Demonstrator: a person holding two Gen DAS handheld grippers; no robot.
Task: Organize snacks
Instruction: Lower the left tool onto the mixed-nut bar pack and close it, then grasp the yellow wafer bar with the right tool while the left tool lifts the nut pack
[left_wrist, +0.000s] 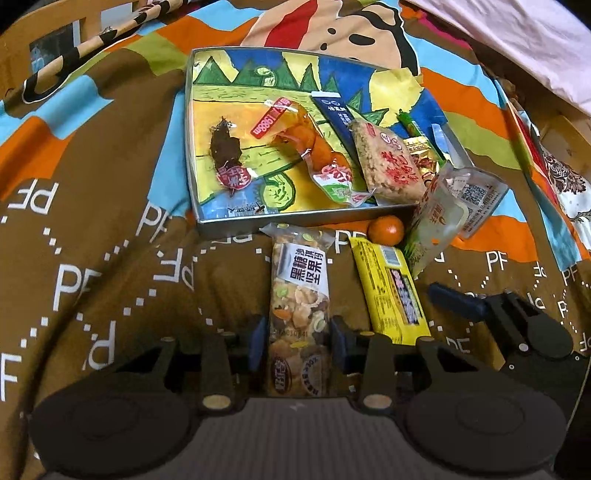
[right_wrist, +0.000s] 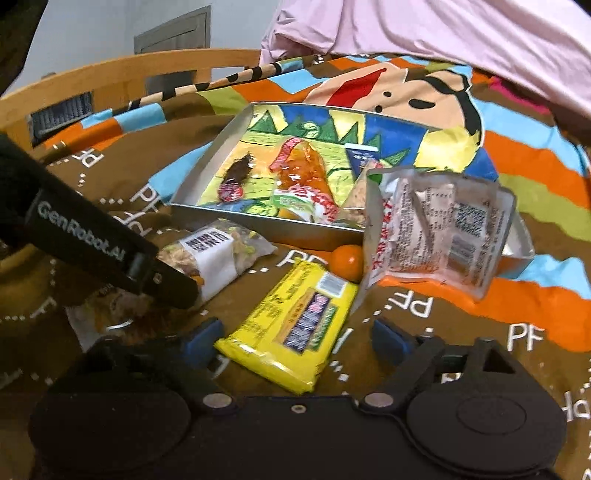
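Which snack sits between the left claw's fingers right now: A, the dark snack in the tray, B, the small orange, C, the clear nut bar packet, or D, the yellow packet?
C: in the left wrist view the left claw has its blue pads against both sides of the nut bar packet.

Repeated white "PF" letters across the brown cloth (left_wrist: 110, 206), some upside down. "GenRobot.AI" in white along the black arm of the left gripper (right_wrist: 79, 230) at the near left. "黑糖坚果" in bold black on the white label of the nut bar packet (left_wrist: 300, 291), near centre. "1688" upside down on the red band of the orange snack packet (left_wrist: 306, 155) in the tin tray (left_wrist: 207, 221). QR code on the clear pouch (left_wrist: 461, 206) at the right, unreadable.
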